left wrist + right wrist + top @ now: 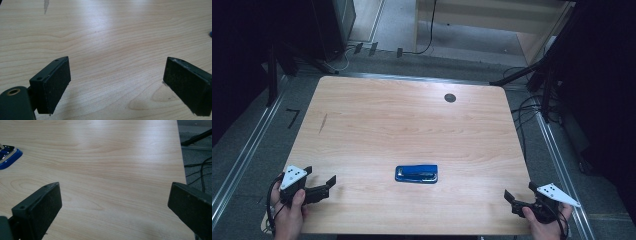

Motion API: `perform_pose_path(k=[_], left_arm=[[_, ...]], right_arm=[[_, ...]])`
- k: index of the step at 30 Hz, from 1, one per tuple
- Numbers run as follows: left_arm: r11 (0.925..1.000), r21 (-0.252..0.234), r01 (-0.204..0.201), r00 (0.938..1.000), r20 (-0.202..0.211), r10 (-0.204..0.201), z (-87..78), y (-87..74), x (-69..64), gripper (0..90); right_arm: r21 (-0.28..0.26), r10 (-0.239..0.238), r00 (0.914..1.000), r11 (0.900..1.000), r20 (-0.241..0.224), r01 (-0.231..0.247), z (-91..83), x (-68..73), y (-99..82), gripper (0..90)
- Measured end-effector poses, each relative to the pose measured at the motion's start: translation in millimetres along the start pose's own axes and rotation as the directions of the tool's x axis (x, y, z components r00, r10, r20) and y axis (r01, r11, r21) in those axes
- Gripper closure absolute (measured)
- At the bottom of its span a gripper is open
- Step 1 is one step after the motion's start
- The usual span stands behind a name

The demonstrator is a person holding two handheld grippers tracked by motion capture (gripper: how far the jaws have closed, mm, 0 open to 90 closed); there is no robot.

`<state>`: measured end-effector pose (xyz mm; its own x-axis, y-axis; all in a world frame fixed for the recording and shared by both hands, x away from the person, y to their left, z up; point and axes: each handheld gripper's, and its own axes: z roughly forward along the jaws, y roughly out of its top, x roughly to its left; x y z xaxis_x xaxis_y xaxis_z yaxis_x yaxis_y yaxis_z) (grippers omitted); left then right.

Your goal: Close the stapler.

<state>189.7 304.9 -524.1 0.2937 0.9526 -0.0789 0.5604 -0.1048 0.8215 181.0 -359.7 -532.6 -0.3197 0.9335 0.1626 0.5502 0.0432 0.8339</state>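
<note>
High view — stapler [416,174] alone, unobstructed

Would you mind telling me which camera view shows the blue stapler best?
The high view: the whole blue stapler lies in plain sight on the table. The right gripper view catches only one end at its left edge; the left gripper view a blue sliver at its right edge.

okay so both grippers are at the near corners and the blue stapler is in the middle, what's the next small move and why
Probably slide the left gripper toward the blue stapler. Both grippers stand open and empty, apart from it, and the left one looks a little closer than the right gripper. The wooden table between them is bare.
</note>
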Motion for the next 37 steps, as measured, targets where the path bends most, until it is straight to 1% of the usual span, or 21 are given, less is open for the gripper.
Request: perform_pose_path(k=[5, 7, 11, 15, 18, 19, 25, 27, 30, 32, 35, 37], left_arm=[[1.0000, 0.001, 0.001, 1.0000, 0.000, -0.001, 0.0, 0.0, 0.2, 7.9], [1.0000, 0.001, 0.001, 1.0000, 0.000, -0.001, 0.1, 0.0, 0.2, 7.9], [1.0000, -0.001, 0.003, 1.0000, -0.001, -0.003, 0.0, 0.1, 0.4, 7.9], [1.0000, 0.000, -0.001, 1.0000, -0.006, 0.001, 0.5, 0.4, -0.2, 7.9], [1.0000, 0.000, -0.003, 1.0000, -0.006, 0.003, 0.4, 0.3, -0.2, 7.9], [1.0000, -0.001, -0.001, 1.0000, -0.004, 0.001, 0.5, 0.3, -0.1, 7.9], [1.0000, 0.002, -0.006, 0.9999, -0.011, 0.006, 1.1, 0.6, -1.0, 7.9], [1.0000, 0.003, -0.008, 0.9999, -0.012, 0.008, 1.1, 0.6, -1.1, 7.9], [1.0000, 0.002, -0.007, 0.9999, -0.013, 0.007, 1.0, 0.5, -1.1, 7.9], [1.0000, 0.003, -0.008, 0.9999, -0.012, 0.008, 0.8, 0.4, -1.1, 7.9], [1.0000, 0.004, -0.008, 0.9999, -0.013, 0.008, 1.1, 0.5, -1.4, 7.9], [0.9999, 0.005, -0.009, 0.9999, -0.013, 0.009, 1.1, 0.5, -1.5, 7.9]], right_arm=[[-0.003, 0.000, 0.9999, 1.0000, -0.010, 0.000, -2.9, -9.0, -5.4, 0.0], [0.000, 0.012, 0.9999, 0.9999, -0.005, -0.012, -3.5, -12.4, -7.5, 0.0], [-0.010, 0.027, 0.9996, 0.9996, -0.012, -0.027, -4.4, -18.5, -11.0, 0.0], [-0.034, 0.017, 0.9995, 0.9993, -0.026, -0.018, -1.0, -20.4, -14.6, 0.0], [-0.039, 0.017, 0.9994, 0.9991, -0.030, -0.018, 1.9, -20.5, -16.2, 0.0], [-0.041, 0.009, 0.9996, 0.9991, -0.028, -0.010, 3.1, -20.9, -16.6, 0.0], [-0.046, 0.021, 0.9996, 0.9987, -0.018, -0.022, 5.2, -18.7, -15.4, 0.0], [-0.040, 0.008, 0.9998, 0.9991, -0.019, -0.009, 6.4, -16.6, -15.0, 0.0], [-0.026, -0.012, 0.9999, 0.9996, -0.005, 0.012, 7.3, -13.8, -15.0, 0.0], [-0.029, -0.019, 0.9998, 0.9994, -0.003, 0.019, 7.2, -13.4, -15.1, 0.0], [-0.026, -0.023, 0.9997, 0.9994, -0.007, 0.023, 7.7, -13.2, -15.0, 0.0], [-0.021, -0.017, 0.9998, 0.9996, -0.004, 0.017, 8.3, -12.7, -14.6, 0.0]])
